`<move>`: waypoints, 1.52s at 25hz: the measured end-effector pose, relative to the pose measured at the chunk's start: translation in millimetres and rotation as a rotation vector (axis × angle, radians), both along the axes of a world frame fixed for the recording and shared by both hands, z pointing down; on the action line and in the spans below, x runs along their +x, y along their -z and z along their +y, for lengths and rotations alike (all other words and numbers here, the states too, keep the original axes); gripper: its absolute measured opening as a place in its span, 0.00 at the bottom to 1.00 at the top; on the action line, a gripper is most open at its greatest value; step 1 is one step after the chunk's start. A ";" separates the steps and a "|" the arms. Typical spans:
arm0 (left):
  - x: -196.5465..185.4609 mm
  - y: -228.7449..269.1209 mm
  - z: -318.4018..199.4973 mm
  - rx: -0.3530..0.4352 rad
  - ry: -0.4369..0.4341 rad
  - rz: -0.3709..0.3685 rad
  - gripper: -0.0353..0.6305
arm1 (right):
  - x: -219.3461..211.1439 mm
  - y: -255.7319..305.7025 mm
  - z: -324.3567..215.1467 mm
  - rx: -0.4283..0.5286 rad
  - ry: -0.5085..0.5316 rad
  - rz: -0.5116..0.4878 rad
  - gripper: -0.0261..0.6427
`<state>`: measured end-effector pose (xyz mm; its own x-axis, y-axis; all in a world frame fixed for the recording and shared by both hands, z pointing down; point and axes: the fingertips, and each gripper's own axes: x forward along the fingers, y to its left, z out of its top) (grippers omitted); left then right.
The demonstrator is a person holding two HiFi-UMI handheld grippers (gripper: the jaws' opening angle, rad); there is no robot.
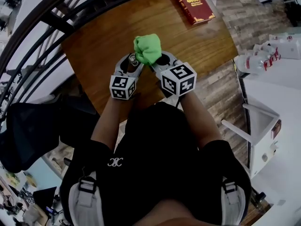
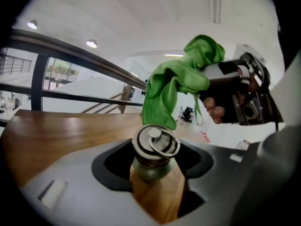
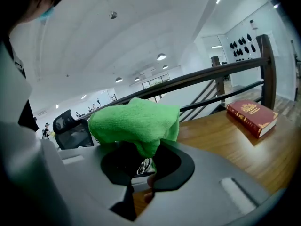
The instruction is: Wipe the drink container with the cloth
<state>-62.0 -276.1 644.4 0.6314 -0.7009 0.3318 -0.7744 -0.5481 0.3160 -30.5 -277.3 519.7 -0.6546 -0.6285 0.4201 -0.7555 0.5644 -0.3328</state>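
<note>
Left gripper (image 1: 132,62) clamps the steel, ring-capped drink container (image 2: 151,155) — right gripper (image 1: 158,61) pinches the bunched green cloth (image 1: 147,48) beside it

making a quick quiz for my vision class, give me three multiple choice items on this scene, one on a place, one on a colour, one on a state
1. Where does the red book lie?
A. on the wooden table
B. on the floor
C. on a chair

2. What colour is the cloth?
A. white
B. green
C. blue

3. What state is the left claw in?
A. open and empty
B. shut on the cloth
C. shut on the drink container

Answers:
1 A: the head view shows the book flat on the wood near the table's far right corner.
2 B: the cloth is bright green in all three views.
3 C: in the left gripper view the jaws close round the container's neck, below its ringed lid.
</note>
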 end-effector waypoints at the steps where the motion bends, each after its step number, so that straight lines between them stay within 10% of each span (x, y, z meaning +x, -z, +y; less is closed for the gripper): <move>1: -1.7 -0.7 0.1 -0.005 0.003 0.014 0.52 | -4.8 -5.5 -1.4 -0.019 0.005 -0.004 0.11; 20: 5.9 0.3 9.9 0.069 -0.090 -0.080 0.52 | -11.0 -93.9 -15.5 -0.334 0.007 0.092 0.11; 38: -22.2 -7.3 8.8 -0.033 0.052 0.113 0.52 | 30.2 -161.2 -12.0 -0.495 -0.095 0.206 0.11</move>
<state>-84.1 -267.3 651.7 0.6293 -0.7233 0.2842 -0.7600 -0.4962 0.4198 -0.2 -289.3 681.0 -0.4779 -0.3754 0.7941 -0.8729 0.3042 -0.3815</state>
